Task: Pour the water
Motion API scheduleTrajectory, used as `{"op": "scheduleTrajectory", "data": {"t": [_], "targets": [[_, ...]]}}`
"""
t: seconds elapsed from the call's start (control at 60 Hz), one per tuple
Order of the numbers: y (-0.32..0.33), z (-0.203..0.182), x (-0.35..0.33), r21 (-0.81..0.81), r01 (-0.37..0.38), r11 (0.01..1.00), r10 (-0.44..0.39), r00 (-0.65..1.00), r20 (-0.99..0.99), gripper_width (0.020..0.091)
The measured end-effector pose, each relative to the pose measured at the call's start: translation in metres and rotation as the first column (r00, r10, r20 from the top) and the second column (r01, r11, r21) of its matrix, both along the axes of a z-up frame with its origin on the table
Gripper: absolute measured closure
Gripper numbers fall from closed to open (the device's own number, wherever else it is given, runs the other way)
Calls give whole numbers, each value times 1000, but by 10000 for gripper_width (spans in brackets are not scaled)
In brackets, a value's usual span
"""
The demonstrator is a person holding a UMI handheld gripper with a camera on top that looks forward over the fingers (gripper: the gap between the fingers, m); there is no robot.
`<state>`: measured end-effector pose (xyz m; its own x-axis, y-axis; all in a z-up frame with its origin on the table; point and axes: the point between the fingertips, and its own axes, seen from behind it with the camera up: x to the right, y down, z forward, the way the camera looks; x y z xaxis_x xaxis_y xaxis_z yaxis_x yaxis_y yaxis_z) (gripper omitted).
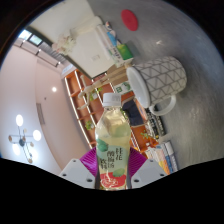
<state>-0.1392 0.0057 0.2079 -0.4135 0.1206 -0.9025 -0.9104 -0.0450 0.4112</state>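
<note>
A clear plastic bottle [113,135] with a white cap, pale yellowish liquid and a green-and-red label stands between my fingers. My gripper [112,165] is shut on the bottle, with the magenta pads [90,160] pressed against its lower sides. The whole view is tilted. Beyond the bottle, up and to the right, is a white mug [160,82] with a black crosshatch pattern and a handle. The bottle's cap sits close to the mug's lower left side; the mug's opening cannot be seen.
A wooden tabletop [84,100] lies behind the bottle, with white papers or boxes [95,45] on it. A grey surface with a red round spot [130,17] lies past the mug. Wall lamps [22,128] glow to the left.
</note>
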Motion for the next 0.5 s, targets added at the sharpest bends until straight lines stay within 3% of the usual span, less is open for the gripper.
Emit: {"op": "scheduleTrajectory", "data": {"t": [0.1,0.2,0.35,0.5], "targets": [[-7,20,-10,9,-16,1000,13,960,279,737],[10,28,13,-37,16,999,11,764,646,730],[4,43,67,-22,170,985,-24,262,965,730],[-6,37,149,-31,375,926,101,-170,980,733]]}}
